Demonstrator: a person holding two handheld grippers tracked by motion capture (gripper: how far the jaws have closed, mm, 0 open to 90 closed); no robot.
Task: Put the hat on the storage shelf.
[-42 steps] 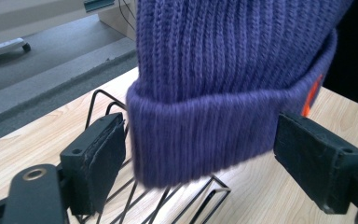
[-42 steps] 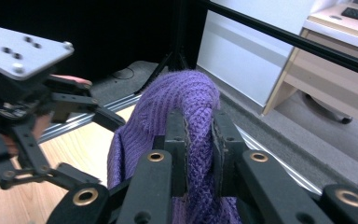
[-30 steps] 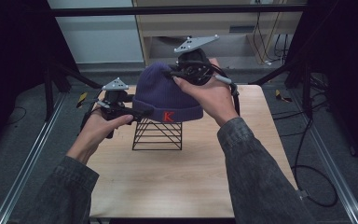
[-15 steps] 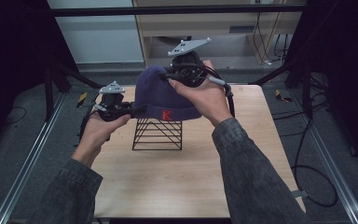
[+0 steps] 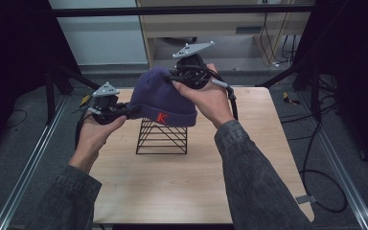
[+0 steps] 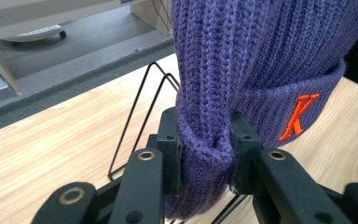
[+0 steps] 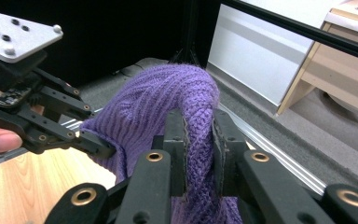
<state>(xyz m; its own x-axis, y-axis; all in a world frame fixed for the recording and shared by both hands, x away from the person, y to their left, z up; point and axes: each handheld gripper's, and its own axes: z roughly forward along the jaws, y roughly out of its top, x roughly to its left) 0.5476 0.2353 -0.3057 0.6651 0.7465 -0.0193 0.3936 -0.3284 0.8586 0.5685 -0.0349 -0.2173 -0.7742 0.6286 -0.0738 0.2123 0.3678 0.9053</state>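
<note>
We see the left gripper (image 5: pixel 130 109) clamped on the cuff of the purple beanie (image 5: pixel 162 98). The right gripper (image 5: pixel 171 78) pinches its crown above the black wire rack (image 5: pixel 162 140).

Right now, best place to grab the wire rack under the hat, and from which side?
The wire rack is best taken by its front lower bar, coming from the near side. The hat covers its top and both tongs pinch the hat above, but the thin front wires stand bare.
</note>
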